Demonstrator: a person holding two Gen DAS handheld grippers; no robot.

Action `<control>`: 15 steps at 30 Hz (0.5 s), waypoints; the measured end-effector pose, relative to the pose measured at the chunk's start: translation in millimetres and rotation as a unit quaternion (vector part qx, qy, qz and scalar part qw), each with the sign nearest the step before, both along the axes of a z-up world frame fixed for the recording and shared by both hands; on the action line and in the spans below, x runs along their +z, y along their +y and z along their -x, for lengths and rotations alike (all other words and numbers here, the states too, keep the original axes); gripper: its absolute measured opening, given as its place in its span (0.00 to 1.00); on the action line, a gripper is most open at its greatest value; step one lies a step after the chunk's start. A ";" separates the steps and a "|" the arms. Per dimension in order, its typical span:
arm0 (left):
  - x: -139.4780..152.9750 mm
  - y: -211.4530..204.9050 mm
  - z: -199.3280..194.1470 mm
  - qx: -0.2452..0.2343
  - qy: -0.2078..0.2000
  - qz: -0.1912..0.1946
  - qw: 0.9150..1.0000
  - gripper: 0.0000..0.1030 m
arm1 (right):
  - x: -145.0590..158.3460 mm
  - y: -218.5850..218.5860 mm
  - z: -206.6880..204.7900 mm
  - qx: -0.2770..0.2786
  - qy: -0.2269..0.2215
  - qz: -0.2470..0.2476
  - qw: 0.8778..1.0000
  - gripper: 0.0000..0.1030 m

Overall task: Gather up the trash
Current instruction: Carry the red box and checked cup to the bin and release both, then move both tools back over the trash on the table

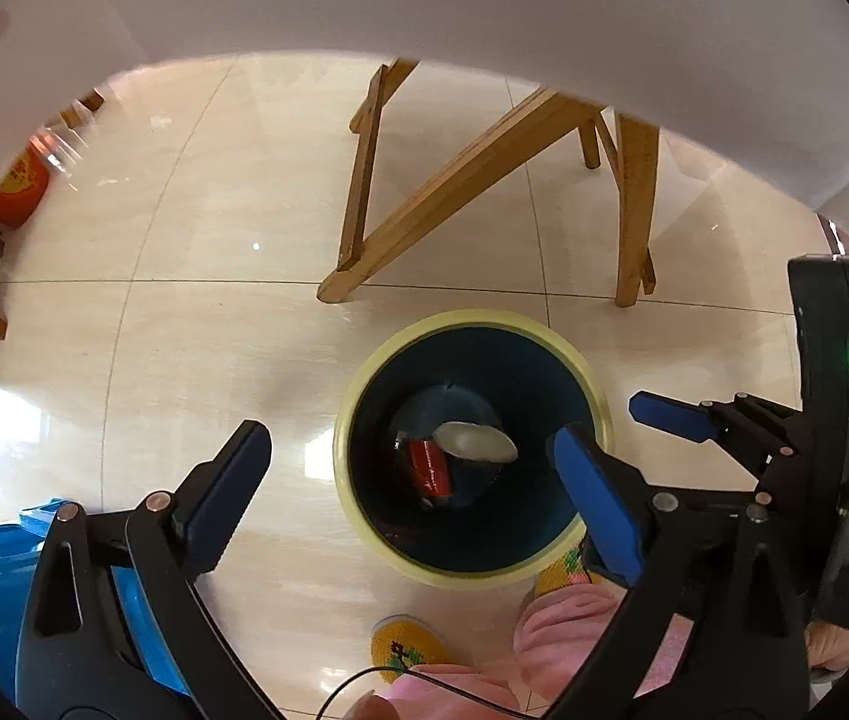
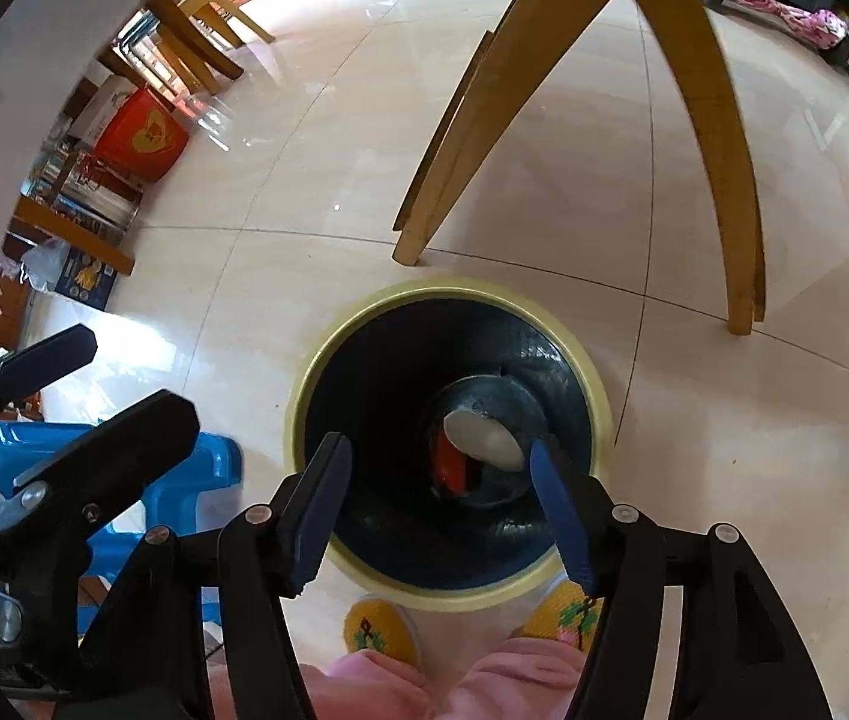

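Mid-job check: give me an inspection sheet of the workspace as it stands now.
Surface: glossy beige tiled floor; white tabletop edge overhead.
Job's things: yellow-rimmed bin with dark liner, holding a red can and a white oval piece.
Clutter: blue plastic stool, red box, cartons along the wall.
Grippers: left hand-held gripper open, empty; right hand-held gripper open, empty; both above the bin.
Cables: thin black wire near the pink trousers.
Surroundings: wooden table legs, yellow slippers beside the bin.
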State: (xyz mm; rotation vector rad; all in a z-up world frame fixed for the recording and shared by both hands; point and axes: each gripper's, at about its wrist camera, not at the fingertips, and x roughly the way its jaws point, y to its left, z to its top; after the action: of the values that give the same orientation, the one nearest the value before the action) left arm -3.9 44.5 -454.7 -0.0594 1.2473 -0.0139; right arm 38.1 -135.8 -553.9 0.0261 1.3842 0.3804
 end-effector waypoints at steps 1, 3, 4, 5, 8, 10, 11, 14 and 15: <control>6.8 -0.5 0.8 0.001 0.000 0.000 1.000 0.91 | 3.8 0.4 0.2 -0.001 -0.001 0.000 1.000 0.62; 24.5 -1.6 5.6 0.006 0.000 0.002 1.000 0.91 | 24.2 -1.5 5.1 -0.002 -0.003 -0.001 1.000 0.62; 31.5 -1.3 7.2 0.007 -0.001 0.002 1.000 0.91 | 36.3 -3.2 8.4 -0.004 -0.003 -0.003 1.000 0.62; 42.2 -1.4 9.8 0.008 -0.003 0.001 1.000 0.91 | 48.6 -7.7 11.8 -0.005 -0.005 -0.003 1.000 0.62; 77.2 -2.1 17.8 0.011 -0.007 -0.002 1.000 0.92 | 91.6 -11.6 21.2 -0.008 -0.004 -0.007 1.000 0.62; 104.1 -1.7 24.1 0.012 -0.011 0.000 1.000 0.91 | 124.3 -14.3 29.6 -0.009 -0.004 -0.009 1.000 0.62; 120.3 -1.0 27.2 0.012 -0.014 0.001 1.000 0.91 | 137.0 -14.3 32.5 -0.009 -0.006 -0.009 1.000 0.62; 168.2 1.7 35.0 0.009 -0.020 0.003 1.000 0.91 | 195.1 -17.5 44.7 -0.008 -0.017 -0.010 1.000 0.62; 186.7 2.8 36.9 0.005 -0.024 0.003 1.000 0.91 | 214.5 -18.1 48.3 -0.007 -0.022 -0.009 1.000 0.62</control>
State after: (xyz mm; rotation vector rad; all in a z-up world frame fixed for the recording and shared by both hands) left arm -40.8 47.3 -268.0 -0.0698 1.1988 -0.0102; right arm -10.2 -153.9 -339.4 0.0423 1.3356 0.3799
